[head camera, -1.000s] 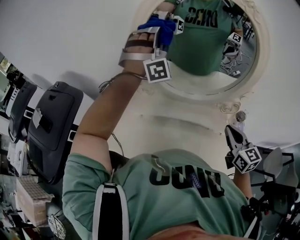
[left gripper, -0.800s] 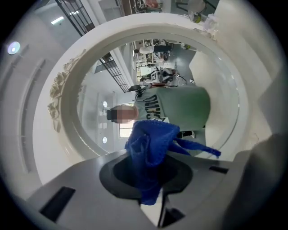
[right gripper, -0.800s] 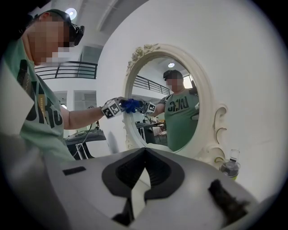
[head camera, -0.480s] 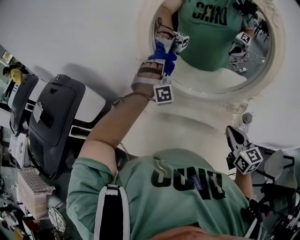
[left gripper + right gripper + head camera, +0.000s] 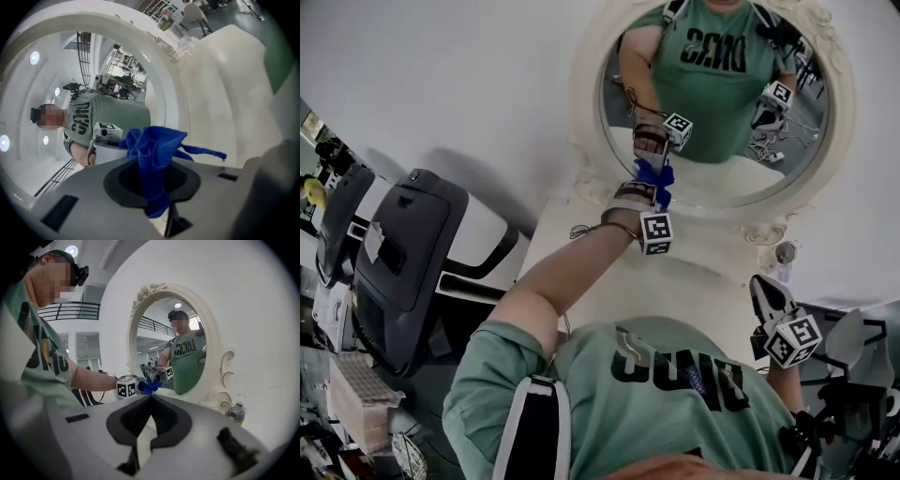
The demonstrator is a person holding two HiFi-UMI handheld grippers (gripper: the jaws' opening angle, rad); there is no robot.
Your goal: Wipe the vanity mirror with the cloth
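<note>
The oval vanity mirror (image 5: 722, 94) in its cream carved frame (image 5: 586, 103) stands on a white vanity top (image 5: 581, 234). My left gripper (image 5: 654, 187) is shut on a bunched blue cloth (image 5: 657, 174), which presses against the lower left of the glass just above the frame's bottom edge. In the left gripper view the cloth (image 5: 154, 143) sticks out of the shut gripper (image 5: 153, 176) towards the mirror frame (image 5: 171, 93). My right gripper (image 5: 766, 286) hangs low at the right, shut with nothing in it. The right gripper view looks past that gripper (image 5: 150, 401) at the mirror (image 5: 171, 345) and the cloth (image 5: 149, 386).
A small clear bottle (image 5: 783, 253) stands by the frame's lower right foot, also seen as the bottle (image 5: 234, 412). A bulky black and grey case (image 5: 403, 258) stands left of the vanity. Boxes and clutter (image 5: 356, 403) lie at the lower left.
My left gripper has carried the cloth down the left side of the glass to its lower edge. The right gripper has stayed where it was.
</note>
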